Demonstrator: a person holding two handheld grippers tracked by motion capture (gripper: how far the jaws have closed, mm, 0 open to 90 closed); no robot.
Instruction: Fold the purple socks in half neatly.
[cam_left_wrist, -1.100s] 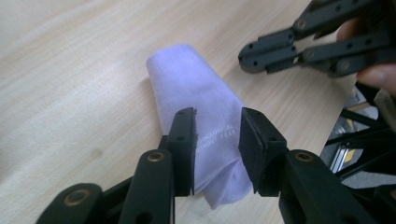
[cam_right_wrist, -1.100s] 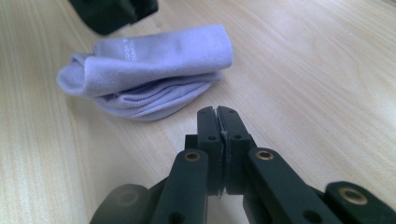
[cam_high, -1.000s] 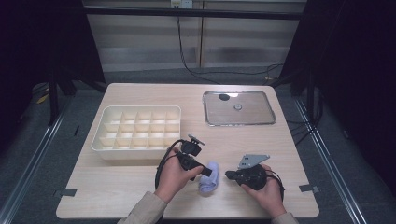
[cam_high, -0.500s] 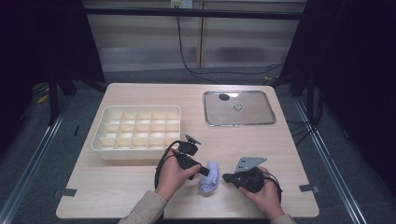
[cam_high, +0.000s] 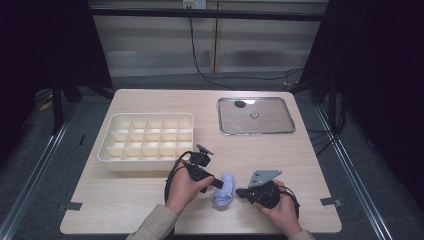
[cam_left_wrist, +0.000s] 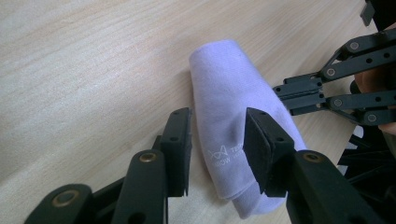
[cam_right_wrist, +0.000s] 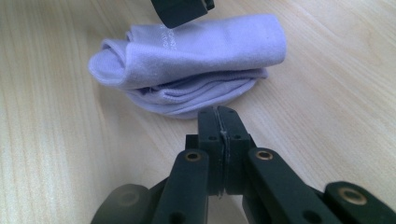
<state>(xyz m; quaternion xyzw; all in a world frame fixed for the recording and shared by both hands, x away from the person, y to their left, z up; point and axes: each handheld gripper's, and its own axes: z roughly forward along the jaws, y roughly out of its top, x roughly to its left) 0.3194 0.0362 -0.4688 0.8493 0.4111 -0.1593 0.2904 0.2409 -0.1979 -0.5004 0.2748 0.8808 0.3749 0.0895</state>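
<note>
Left gripper view: folded lilac cloth (cam_left_wrist: 236, 126) lies between the open left tool (cam_left_wrist: 218, 142); right tool (cam_right_wrist: 219, 114), closed, touches its edge.

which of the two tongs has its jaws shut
The right tongs: their jaws press flat together just short of the lilac cloth. The left tongs stand apart, straddling the cloth.

Table (cam_high: 150, 200) evenly lit amid dark surroundings; tray (cam_high: 227, 125) shows glare; near jaws blur in gripper views.
</note>
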